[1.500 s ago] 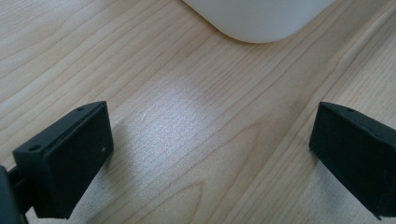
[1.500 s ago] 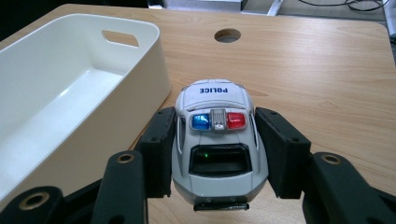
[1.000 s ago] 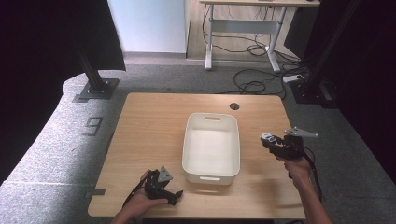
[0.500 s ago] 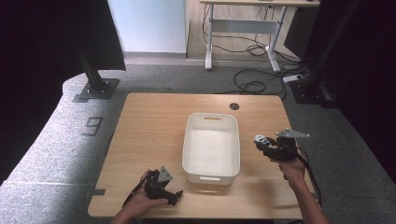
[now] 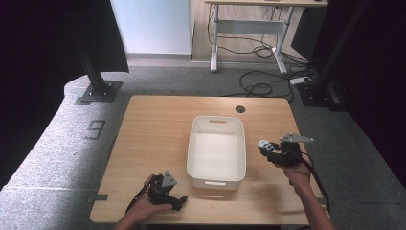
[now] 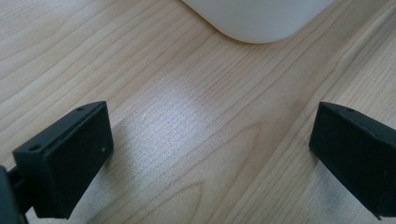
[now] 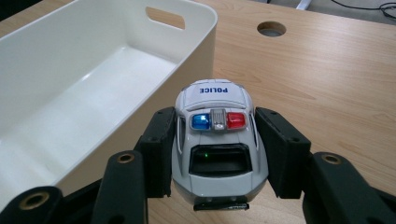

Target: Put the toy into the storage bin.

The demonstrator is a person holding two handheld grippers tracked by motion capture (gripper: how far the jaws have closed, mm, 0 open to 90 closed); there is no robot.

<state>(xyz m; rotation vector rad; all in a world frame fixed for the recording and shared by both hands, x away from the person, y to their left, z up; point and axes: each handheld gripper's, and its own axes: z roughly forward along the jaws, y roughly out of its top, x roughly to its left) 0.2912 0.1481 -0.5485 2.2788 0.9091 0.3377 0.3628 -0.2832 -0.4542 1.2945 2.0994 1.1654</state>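
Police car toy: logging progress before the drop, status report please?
Right gripper shut on white police car toy. Left gripper open, empty. White plastic bin empty, beside the car. Nothing in the way.

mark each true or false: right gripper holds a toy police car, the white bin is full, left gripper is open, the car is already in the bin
1. The right gripper clamps a white toy police car. True.
2. The white plastic bin is full. False: it is empty.
3. The left gripper is open over the light wooden table. True.
4. The car lies in the bin. False: it is held beside the bin's outer wall, above the table.
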